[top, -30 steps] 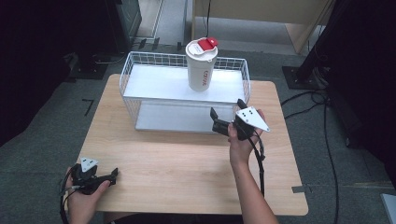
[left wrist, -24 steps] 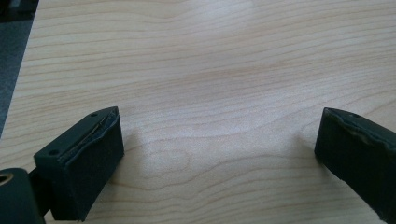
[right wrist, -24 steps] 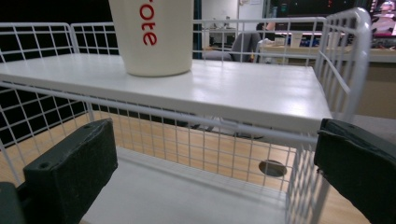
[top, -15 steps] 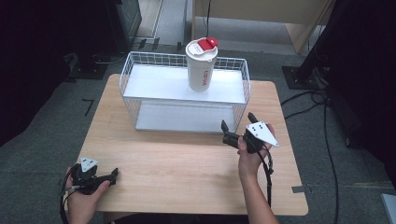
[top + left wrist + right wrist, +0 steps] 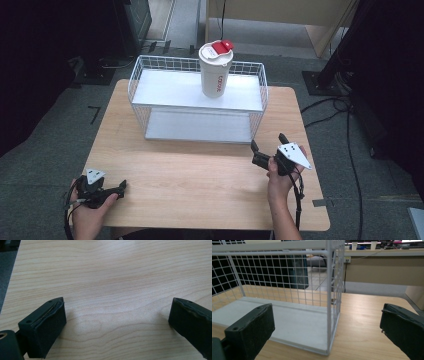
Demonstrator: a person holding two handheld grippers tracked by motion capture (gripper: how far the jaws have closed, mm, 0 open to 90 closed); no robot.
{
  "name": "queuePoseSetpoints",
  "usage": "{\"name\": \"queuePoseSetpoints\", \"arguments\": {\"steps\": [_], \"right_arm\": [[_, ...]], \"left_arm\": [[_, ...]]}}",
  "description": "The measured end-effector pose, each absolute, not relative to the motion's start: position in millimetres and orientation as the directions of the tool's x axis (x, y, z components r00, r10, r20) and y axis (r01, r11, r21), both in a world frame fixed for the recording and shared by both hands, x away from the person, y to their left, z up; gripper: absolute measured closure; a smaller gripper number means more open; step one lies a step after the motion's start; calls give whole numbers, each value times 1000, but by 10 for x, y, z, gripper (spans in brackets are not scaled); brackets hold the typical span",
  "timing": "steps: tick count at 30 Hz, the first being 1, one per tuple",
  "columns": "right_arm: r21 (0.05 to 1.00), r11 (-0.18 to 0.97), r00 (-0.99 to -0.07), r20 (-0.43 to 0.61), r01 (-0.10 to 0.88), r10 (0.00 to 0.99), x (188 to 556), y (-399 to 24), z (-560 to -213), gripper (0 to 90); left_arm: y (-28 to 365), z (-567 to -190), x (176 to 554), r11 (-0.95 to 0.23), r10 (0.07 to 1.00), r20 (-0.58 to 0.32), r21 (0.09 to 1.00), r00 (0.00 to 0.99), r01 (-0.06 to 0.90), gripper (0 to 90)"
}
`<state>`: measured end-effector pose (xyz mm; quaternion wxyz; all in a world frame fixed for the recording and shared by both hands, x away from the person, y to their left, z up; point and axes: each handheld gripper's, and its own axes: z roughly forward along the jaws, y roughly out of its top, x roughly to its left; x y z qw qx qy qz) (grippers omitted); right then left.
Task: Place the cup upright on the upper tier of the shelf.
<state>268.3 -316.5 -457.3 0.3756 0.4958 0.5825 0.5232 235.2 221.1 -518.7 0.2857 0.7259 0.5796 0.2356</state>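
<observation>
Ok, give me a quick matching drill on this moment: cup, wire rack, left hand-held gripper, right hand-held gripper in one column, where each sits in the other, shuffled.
Things:
1. cup
2. wire rack
3. left hand-held gripper
4. right hand-held gripper

Places:
A. open, near the rack's front right corner
B. upright on the rack's upper shelf
C. at the far side of the table
D. open, low over the table's near left corner

Pairs: 1-B, 2-C, 3-D, 4-A

White cup (image 5: 215, 70) (red-lidded) upright atop rack (image 5: 150, 97)
</observation>
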Motion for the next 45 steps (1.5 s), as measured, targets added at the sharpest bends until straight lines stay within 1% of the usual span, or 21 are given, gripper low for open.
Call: {"name": "queuePoseSetpoints", "arguments": {"steps": [16, 32, 45], "right_arm": [[966, -33, -173, 80, 257, 982, 2430, -3476, -4855, 0], [941, -9, -138, 59, 337, 989, 2228, -3823, -5035, 0], [916, 9, -126, 45, 401, 991, 2077, -4002, -5161, 0]], "left_arm": [[2210, -5186, 2351, -167, 976, 11, 687, 219, 707, 16], [2210, -5186, 2351, -167, 976, 11, 687, 219, 707, 16], [2209, -5186, 2351, -167, 976, 11, 688, 220, 707, 16]]}}
